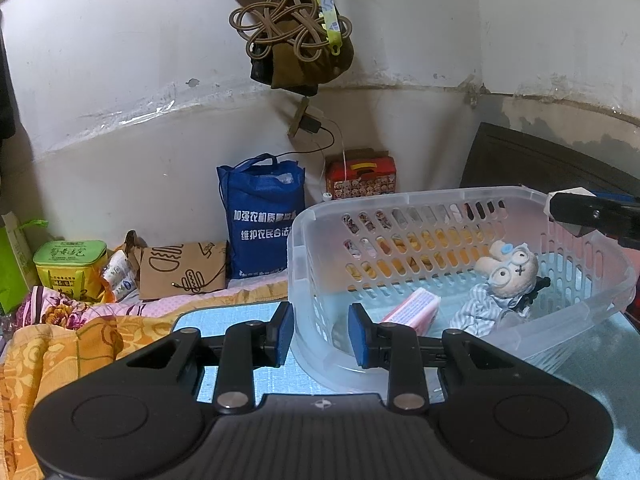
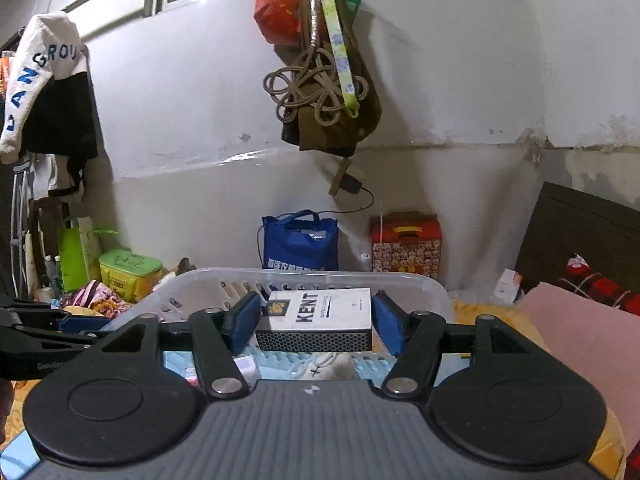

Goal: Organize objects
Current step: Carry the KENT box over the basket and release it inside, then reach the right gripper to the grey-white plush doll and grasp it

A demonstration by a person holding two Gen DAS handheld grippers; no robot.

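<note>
A clear plastic basket (image 1: 404,204) stands on a light blue mat. Inside it lie a plush doll in striped clothes (image 1: 506,276) and a pink packet (image 1: 412,308). My left gripper (image 1: 320,334) has its jaws astride the basket's near-left rim; I cannot tell whether they clamp it. My right gripper (image 2: 316,322) is shut on a white KENT box (image 2: 320,312) and holds it above the basket (image 2: 400,280). The right gripper also shows in the left wrist view (image 1: 592,214) over the basket's far right rim, with the box mostly hidden.
A blue tote bag (image 1: 262,216), a red patterned tin (image 1: 362,180) and a brown paper bag (image 1: 182,270) stand against the wall. A green box (image 1: 70,266) and flowered bedding (image 1: 60,344) lie at the left. Bags and cord hang on the wall (image 1: 292,32).
</note>
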